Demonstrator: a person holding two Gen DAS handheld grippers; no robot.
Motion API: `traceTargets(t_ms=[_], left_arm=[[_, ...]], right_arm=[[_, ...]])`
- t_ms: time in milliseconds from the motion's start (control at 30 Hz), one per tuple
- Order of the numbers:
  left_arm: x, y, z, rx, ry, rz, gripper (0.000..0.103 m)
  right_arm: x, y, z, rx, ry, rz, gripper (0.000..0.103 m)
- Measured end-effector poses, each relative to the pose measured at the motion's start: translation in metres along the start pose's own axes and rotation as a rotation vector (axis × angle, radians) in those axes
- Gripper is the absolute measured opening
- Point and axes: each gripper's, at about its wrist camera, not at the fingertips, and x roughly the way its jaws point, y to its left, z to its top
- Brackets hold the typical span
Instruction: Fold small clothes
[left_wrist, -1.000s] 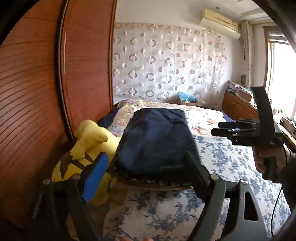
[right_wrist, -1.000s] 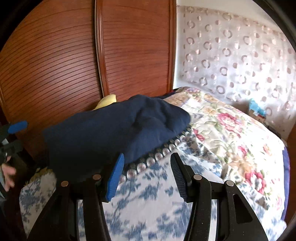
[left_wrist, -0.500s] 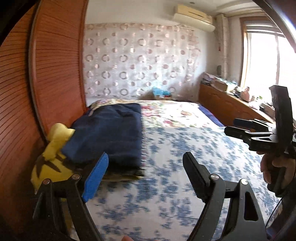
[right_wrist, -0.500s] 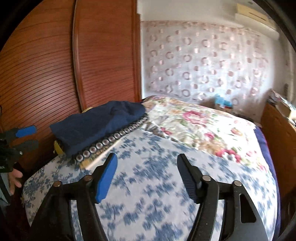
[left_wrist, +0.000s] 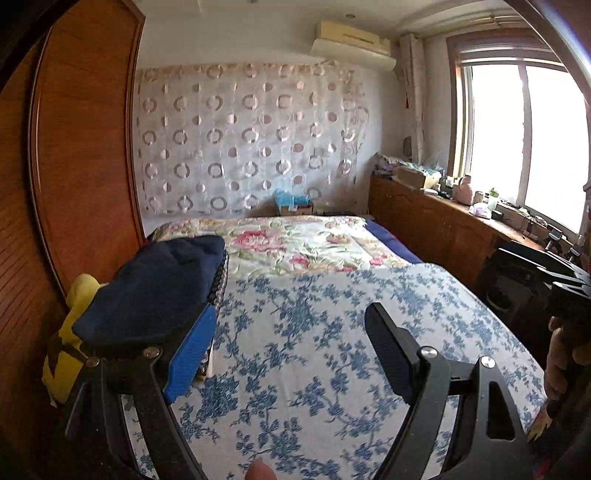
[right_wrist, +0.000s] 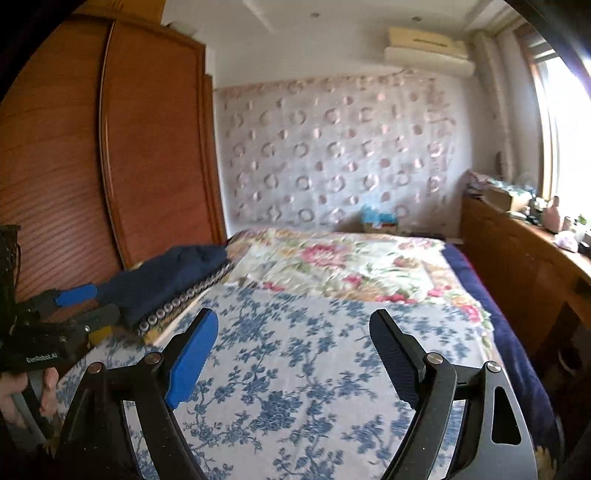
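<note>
A folded dark blue garment (left_wrist: 159, 284) (right_wrist: 170, 273) lies on a bead-edged cloth at the bed's left side, beside a yellow plush toy (left_wrist: 70, 332). My left gripper (left_wrist: 291, 310) stands open over the blue floral sheet (left_wrist: 314, 369), just right of the garment, with nothing between its fingers. In the right wrist view the left gripper (right_wrist: 90, 304) shows at the left edge, in a hand. My right gripper (right_wrist: 293, 314) hovers over the sheet's middle, its jaws opening and holding nothing. Its black body (left_wrist: 554, 284) shows at the right edge of the left wrist view.
A wooden wardrobe (left_wrist: 81, 147) runs along the bed's left side. A pink-flowered quilt (left_wrist: 295, 243) covers the far half of the bed. A low wooden cabinet (left_wrist: 424, 225) with clutter stands under the window at the right. A ring-patterned curtain hangs behind.
Both grippers have swung away from the dark blue garment toward the bed's middle. The garment now lies off to the left in both views. The right jaws have spread wider.
</note>
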Motion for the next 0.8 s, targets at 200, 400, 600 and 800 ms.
traceTargets(t_ms=[200,400,600,800], left_arm=[[-0.008,-0.011,0.008,0.013,-0.018,0.004,0.083],[-0.014,-0.015,0.006,-0.003,-0.029,-0.01,0.083],[-0.014,-0.016,0.005,-0.001,-0.032,-0.008,0.083],[-0.015,-0.015,0.005,0.001,-0.032,-0.001,0.083]], right_arm=[[-0.033,0.0,0.0,0.024,-0.054,-0.041,0.085],[-0.016,0.013,-0.017,0.024,-0.057,-0.059,0.085],[-0.01,0.01,-0.016,0.032,-0.052,-0.061,0.085],[-0.005,0.001,-0.014,0.04,-0.045,-0.07,0.085]])
